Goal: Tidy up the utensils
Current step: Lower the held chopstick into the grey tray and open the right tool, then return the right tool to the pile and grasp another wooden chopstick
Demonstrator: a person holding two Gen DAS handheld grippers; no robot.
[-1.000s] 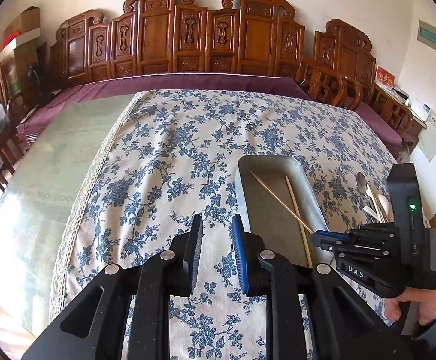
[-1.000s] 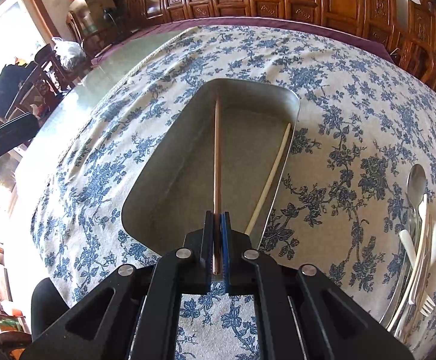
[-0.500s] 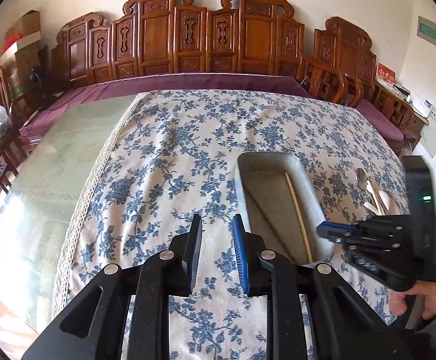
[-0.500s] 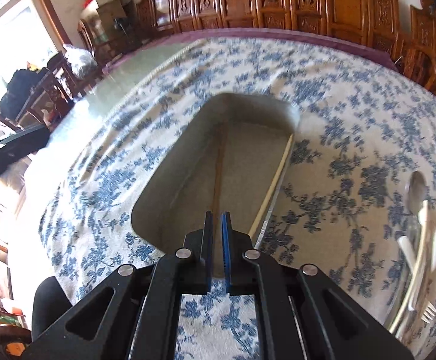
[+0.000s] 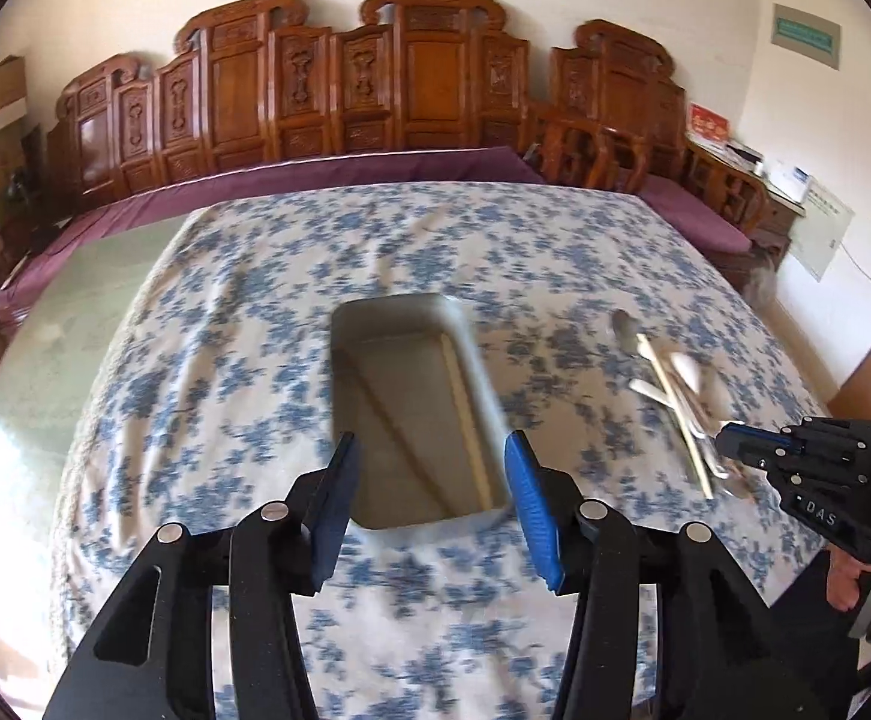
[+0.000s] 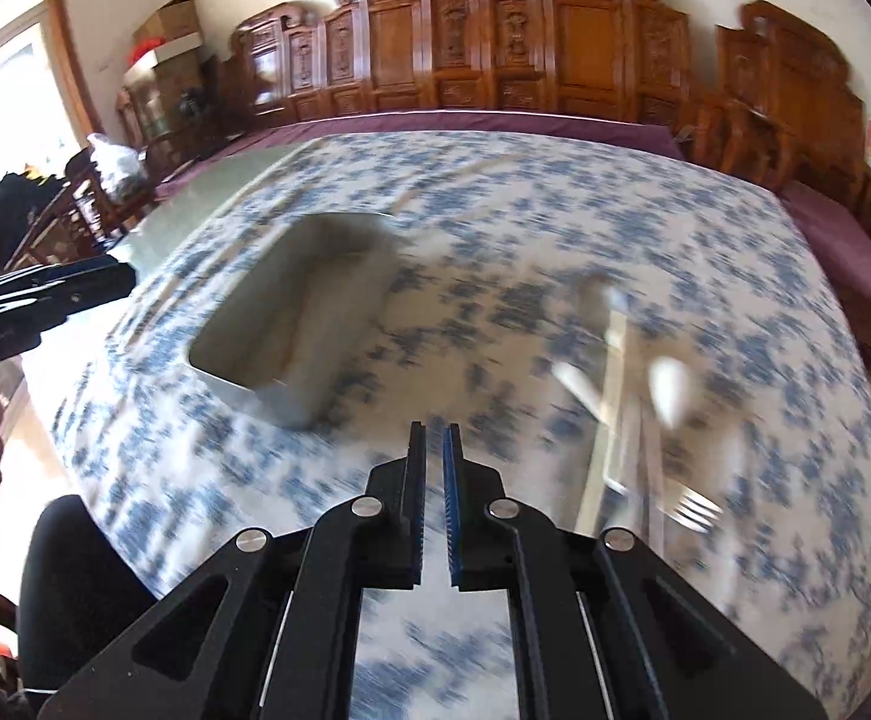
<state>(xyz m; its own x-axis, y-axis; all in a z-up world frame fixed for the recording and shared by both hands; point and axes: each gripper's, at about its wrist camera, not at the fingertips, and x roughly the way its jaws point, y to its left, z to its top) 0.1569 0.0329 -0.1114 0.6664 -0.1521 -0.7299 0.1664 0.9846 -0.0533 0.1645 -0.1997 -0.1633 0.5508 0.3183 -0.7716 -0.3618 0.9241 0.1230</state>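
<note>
Here, left claw (image 5: 429, 498) opening, empty, over tray (image 5: 483, 384), right claw (image 6: 434, 498) closed, utensils (image 6: 633, 396) perhaps blurred beside.

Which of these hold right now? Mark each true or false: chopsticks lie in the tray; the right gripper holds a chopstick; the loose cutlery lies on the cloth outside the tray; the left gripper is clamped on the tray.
1. Chopsticks lie in the metal tray. True.
2. The right gripper holds a chopstick. False: shut, nothing between its fingers.
3. The loose cutlery lies on the tablecloth, outside the tray. True.
4. The left gripper is clamped on the tray. False: its jaws are opening, holding nothing.
</note>
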